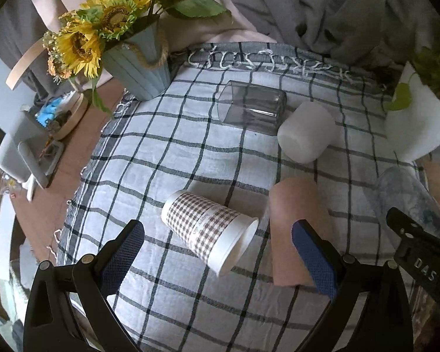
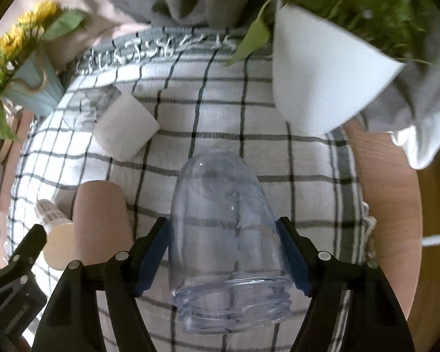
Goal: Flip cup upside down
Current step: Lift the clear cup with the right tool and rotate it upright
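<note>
The clear plastic cup (image 2: 226, 243) sits between the jaws of the right gripper (image 2: 224, 252), whose blue pads press its sides just above the threaded mouth; the mouth faces the camera and the rounded closed end points away over the checked cloth (image 2: 293, 158), so the cup appears lifted and partway through its turn rather than set down. By that reading the grasp is done, and what remains is to finish the rotation and stand it mouth-down on the surface. Whether the far end touches the cloth cannot be told. I count five cups in all: this clear one, a pink cup (image 1: 299, 231) standing beside it, a houndstooth paper cup (image 1: 209, 230) lying on its side, a white cup (image 1: 306, 132) standing inverted further back, and a smoky grey glass (image 1: 250, 111) lying on its side just behind that. The left gripper (image 1: 217, 252) hovers near the paper cup with its jaws wide apart, holding nothing. Two planters frame the far edge: one blue pot of sunflowers (image 1: 140, 67) and one white pot of greenery (image 2: 322, 88).
</note>
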`<move>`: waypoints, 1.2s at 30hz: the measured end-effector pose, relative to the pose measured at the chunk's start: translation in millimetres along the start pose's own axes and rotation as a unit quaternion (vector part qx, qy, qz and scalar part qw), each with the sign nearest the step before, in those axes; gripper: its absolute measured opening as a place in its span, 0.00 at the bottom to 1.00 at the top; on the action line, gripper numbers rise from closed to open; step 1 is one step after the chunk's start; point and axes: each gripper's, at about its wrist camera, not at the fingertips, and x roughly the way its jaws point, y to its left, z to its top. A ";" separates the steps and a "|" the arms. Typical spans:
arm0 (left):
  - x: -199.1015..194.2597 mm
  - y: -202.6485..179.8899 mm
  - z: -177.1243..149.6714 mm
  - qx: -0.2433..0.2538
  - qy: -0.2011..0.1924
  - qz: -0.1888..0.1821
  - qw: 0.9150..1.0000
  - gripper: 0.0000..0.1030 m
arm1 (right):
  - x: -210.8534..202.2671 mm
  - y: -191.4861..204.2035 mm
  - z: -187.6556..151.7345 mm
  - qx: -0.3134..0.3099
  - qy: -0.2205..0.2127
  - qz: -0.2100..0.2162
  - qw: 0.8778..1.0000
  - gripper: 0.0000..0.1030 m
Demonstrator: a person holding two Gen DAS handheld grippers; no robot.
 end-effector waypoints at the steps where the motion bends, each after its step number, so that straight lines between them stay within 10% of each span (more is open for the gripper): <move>1: -2.0 2.2 -2.0 0.004 -0.002 -0.007 1.000 1.00 | -7.7 1.7 -3.8 0.004 -0.008 -0.004 1.000 0.71; 16: -5.4 80.9 -46.9 0.064 0.004 -0.053 0.997 1.00 | -93.8 58.0 -97.4 0.092 -0.067 -0.011 0.993 0.71; 36: 45.8 154.4 -73.6 0.063 0.066 -0.023 0.996 1.00 | -19.8 155.1 -147.7 0.112 0.024 0.026 0.993 0.71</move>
